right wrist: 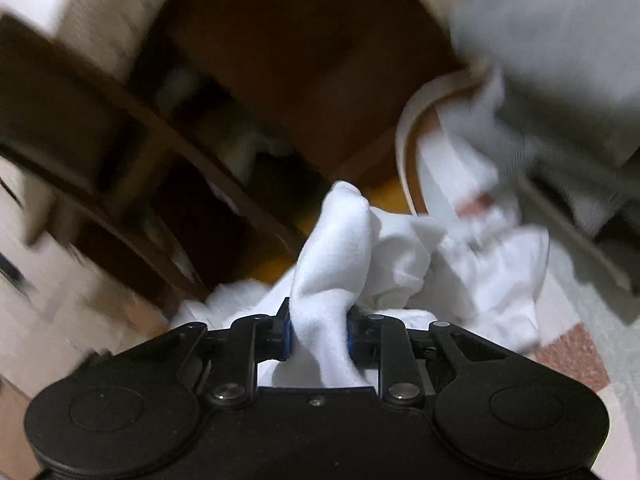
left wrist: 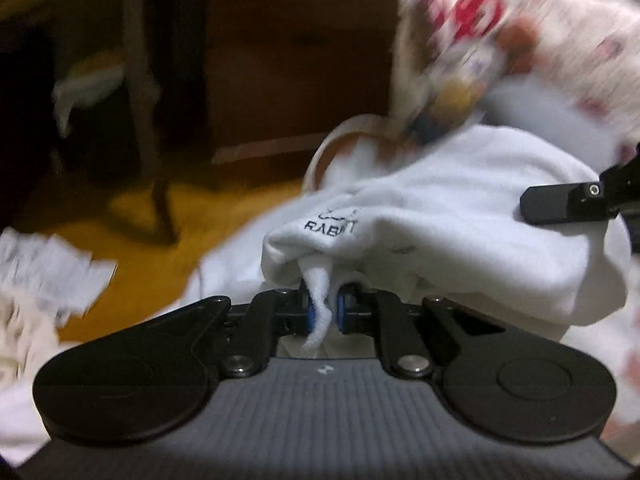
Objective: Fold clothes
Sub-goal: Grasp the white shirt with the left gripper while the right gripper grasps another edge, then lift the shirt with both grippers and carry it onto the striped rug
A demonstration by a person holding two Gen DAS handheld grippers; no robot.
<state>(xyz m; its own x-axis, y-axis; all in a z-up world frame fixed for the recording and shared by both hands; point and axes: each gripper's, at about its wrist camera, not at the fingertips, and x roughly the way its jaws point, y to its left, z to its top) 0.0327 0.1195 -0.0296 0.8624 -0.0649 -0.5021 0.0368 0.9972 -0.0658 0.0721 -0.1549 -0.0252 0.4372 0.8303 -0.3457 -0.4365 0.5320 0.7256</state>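
Yellow floor [left wrist: 160,264], dark wooden furniture [right wrist: 120,160] — white garment [left wrist: 440,216] pinched in both tongs

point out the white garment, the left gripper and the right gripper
white garment [left wrist: 460,216]: left wrist view, on the broad bunched fabric beside the printed lettering
left gripper [left wrist: 324,308]: left wrist view, midway between its fingertips, pinching a fabric fold
right gripper [right wrist: 320,334]: right wrist view, midway between its fingertips, clamping white cloth

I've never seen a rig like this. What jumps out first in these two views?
A soft white fleece garment fills the middle, printed with dark lettering. The left gripper pinches a thin fold of it; the right gripper clamps a thicker bunch. A blurred red-patterned cloth hangs at the upper right of the left view.
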